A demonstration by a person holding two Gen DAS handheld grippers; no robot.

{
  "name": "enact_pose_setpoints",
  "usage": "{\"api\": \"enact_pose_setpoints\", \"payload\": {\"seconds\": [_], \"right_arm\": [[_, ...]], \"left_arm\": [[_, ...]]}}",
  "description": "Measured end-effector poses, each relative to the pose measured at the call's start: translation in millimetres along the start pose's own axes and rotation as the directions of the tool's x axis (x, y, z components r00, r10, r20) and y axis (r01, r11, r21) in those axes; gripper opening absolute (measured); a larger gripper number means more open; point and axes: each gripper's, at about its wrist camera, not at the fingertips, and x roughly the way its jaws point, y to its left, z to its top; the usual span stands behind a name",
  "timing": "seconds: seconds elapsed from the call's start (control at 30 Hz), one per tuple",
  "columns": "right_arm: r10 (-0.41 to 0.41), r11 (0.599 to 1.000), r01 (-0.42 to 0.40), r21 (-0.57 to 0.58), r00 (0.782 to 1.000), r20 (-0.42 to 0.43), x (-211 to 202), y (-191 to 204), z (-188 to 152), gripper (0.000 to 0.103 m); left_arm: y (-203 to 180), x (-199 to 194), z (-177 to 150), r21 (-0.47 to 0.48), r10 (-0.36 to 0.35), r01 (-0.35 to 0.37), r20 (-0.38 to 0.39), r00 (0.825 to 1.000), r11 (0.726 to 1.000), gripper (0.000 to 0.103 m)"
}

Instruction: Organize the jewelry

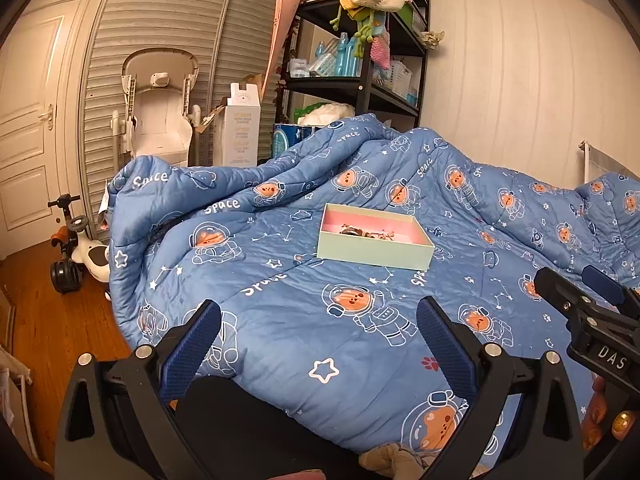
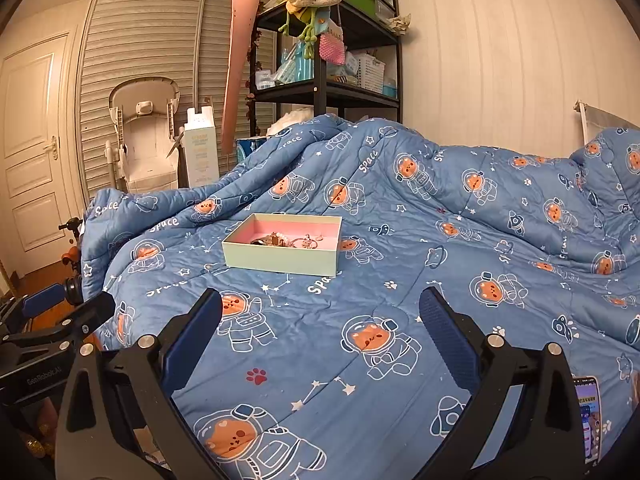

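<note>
I have both grippers held side by side above the near edge of the bed, over the blue astronaut quilt [image 1: 280,320]. My left gripper [image 1: 318,346] stands wide apart with nothing between its blue pads; my right gripper [image 2: 320,344] is spread just as wide and also empty. The pale green box [image 2: 280,258] with the pink lining sits on the quilt ahead of both grippers, well apart from their fingertips: slightly right of centre from the left gripper, slightly left of centre from the right one. The jewelry [image 2: 286,240] lies in a small tangled heap inside the box; I cannot tell the single pieces apart. A phone [image 2: 588,416] with a lit screen lies just right of my right gripper.
</note>
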Motion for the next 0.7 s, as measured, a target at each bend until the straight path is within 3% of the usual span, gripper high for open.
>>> {"api": "enact_pose_setpoints", "payload": {"seconds": [0.7], "right_arm": [[0.006, 1.000, -0.006, -0.007, 1.000, 0.005, -1.6, 2.2, -1.6, 0.097]], "left_arm": [[-1.5, -4.6, -1.3, -0.004, -0.013, 0.013, 0.006, 1.000, 1.000, 0.096]]}}
